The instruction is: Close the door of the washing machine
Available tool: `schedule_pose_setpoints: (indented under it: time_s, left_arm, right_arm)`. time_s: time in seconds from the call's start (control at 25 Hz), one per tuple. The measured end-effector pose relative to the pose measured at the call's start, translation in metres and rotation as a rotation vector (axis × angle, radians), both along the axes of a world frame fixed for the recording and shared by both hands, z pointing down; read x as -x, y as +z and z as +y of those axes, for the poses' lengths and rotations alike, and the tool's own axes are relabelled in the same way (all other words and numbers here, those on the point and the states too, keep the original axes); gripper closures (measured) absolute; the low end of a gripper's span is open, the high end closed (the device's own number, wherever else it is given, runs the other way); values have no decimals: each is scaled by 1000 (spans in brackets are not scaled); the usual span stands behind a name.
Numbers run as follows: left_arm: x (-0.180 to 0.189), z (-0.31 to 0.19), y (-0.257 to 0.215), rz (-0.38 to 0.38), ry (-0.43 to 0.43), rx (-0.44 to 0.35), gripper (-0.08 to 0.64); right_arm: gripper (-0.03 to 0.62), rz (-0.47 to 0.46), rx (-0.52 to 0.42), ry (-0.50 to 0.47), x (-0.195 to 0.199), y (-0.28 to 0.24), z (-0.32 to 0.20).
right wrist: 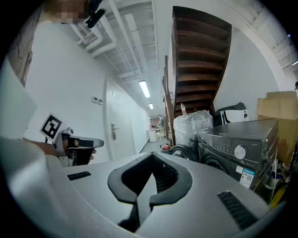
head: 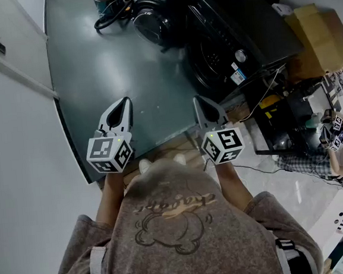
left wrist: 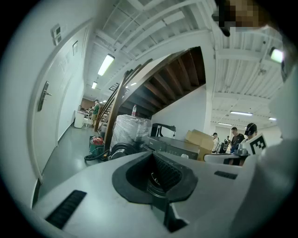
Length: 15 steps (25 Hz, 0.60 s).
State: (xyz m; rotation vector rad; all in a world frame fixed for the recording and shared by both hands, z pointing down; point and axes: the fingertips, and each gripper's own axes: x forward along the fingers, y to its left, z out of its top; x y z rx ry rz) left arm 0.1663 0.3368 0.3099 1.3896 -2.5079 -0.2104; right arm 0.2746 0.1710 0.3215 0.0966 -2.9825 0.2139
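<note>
— So, where's the dark grey front-loading washing machine?
— Top right in the head view, on the grey-green floor, well apart from us. Its round dark door looks swung open, to the left of the drum opening.
— And what we hold?
— Our left gripper has its jaws pressed together, nothing btwn them. Our right gripper is the same: jaws together, empty. Both point fwd and a bit downward, side by side in front of our grey-brown T-shirt.
— Are we touching the machine?
— No, we're apart from door and cabinet. The right one is nearer.
— What else is nearby?
— A brown cardboard box just right of the machine, a plastic-wrapped bundle behind the door, and a white room door w/ a metal handle on the left wall.
</note>
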Motion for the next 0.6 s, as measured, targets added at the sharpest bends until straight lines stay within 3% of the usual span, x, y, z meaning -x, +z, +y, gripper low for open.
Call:
schedule_pose_setpoints:
  time_s: [0.6]
  left_arm:
    - [-21, -22, 1, 0, -8, -46, 558]
  right_arm:
    - [595, 8, 26, -40, -16, 7, -20]
